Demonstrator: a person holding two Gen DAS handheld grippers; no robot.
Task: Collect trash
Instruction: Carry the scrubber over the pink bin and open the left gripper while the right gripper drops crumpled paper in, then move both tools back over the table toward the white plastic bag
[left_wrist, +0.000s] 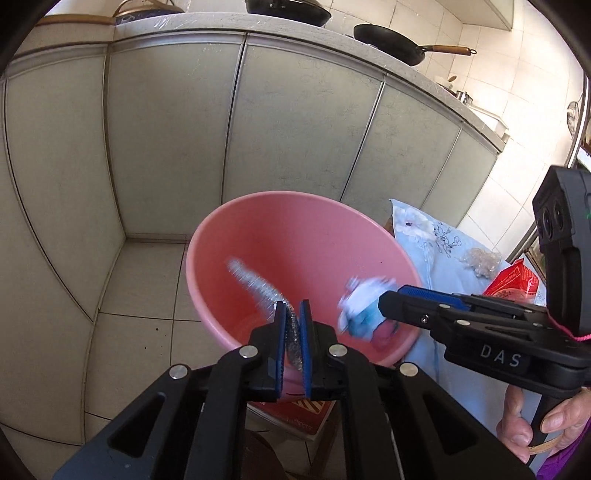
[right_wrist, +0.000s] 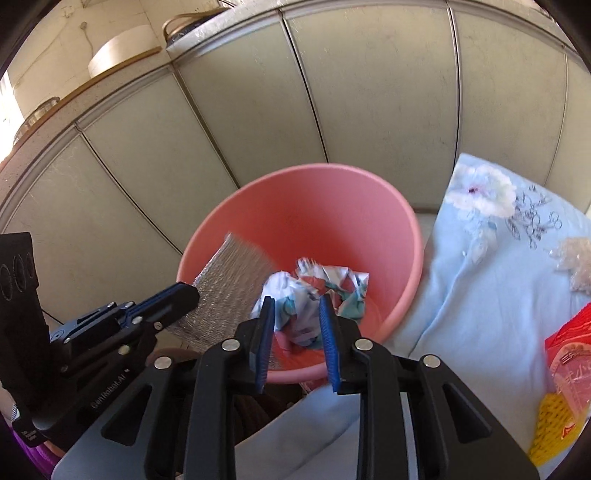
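Your left hand-held gripper (left_wrist: 293, 308) pinches a strip of silvery bubble foil (right_wrist: 229, 291) between its blue pads, and the strip's free end reaches out over the mouth of the pink bucket (left_wrist: 221, 236). Your right hand-held gripper (right_wrist: 297, 306) has its jaws a little apart with a crumpled white, blue and red wrapper (right_wrist: 314, 291) between them, above the bucket's near rim; whether the pads press on the wrapper is unclear. The bucket stands on the tiled floor (left_wrist: 140, 295) in front of grey cabinet doors (left_wrist: 295, 122). Just beside it on the right lies a light blue flowered cloth (right_wrist: 480, 266), with a red packet (right_wrist: 569, 354) and a clump of clear crinkled plastic (right_wrist: 574, 262) on it.
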